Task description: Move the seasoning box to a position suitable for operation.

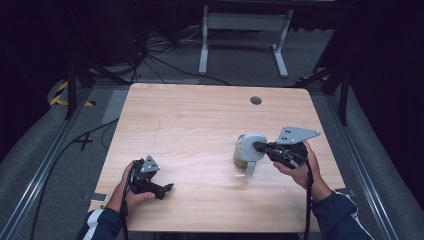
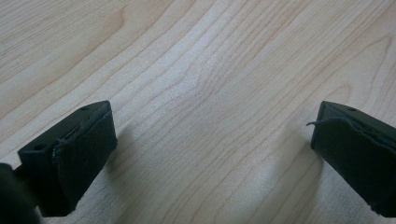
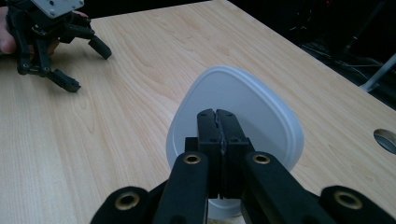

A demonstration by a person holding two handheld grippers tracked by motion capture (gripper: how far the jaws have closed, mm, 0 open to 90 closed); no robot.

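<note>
Pale wood table from above carries the left tool near its front edge and, well apart, the right tool pinching a white lid over a cup — left view: jaws wide over bare wood — right view: jaws closed on the lid.

- No readable text, label, brand, number or sign anywhere: not on the pale wooden surface, and not on the white rounded plastic lid.
</note>
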